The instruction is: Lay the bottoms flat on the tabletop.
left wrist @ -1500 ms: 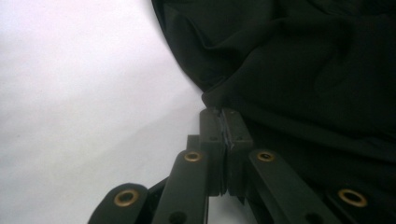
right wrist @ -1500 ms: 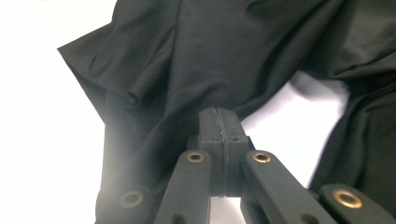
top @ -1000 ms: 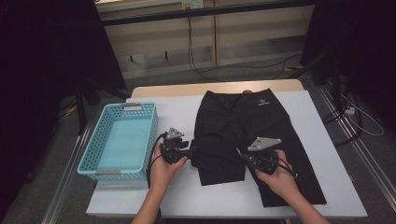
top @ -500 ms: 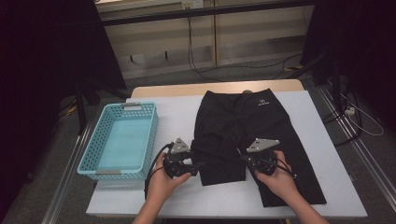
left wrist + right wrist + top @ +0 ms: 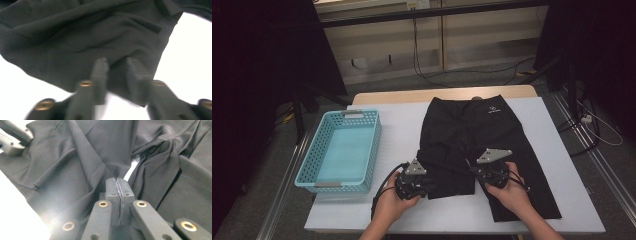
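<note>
Black shorts (image 5: pixel 472 132) lie flat on the white table (image 5: pixel 402 130), waistband at the far side. My right gripper (image 5: pixel 473 172) is shut on a pinch of fabric (image 5: pixel 117 171) at the inner edge of a leg, its jaws (image 5: pixel 117 181) pressed together. My left gripper (image 5: pixel 432 187) sits at the hem of the left leg. Its jaws have just been closing and stand a narrow gap apart (image 5: pixel 116 62), with the hem of the shorts (image 5: pixel 117 75) between them. That left gripper (image 5: pixel 12 137) also appears at the top left corner of the right gripper view.
A light blue plastic basket (image 5: pixel 312 160) with nothing in it stands on the table's left side. Bare white table lies between the basket and the shorts and along the front edge. The floor beyond holds cables and dark stands.
My left hand has slid right from beside the basket onto the left leg's hem, and its jaws have narrowed around the fabric. The right hand has stayed put.
</note>
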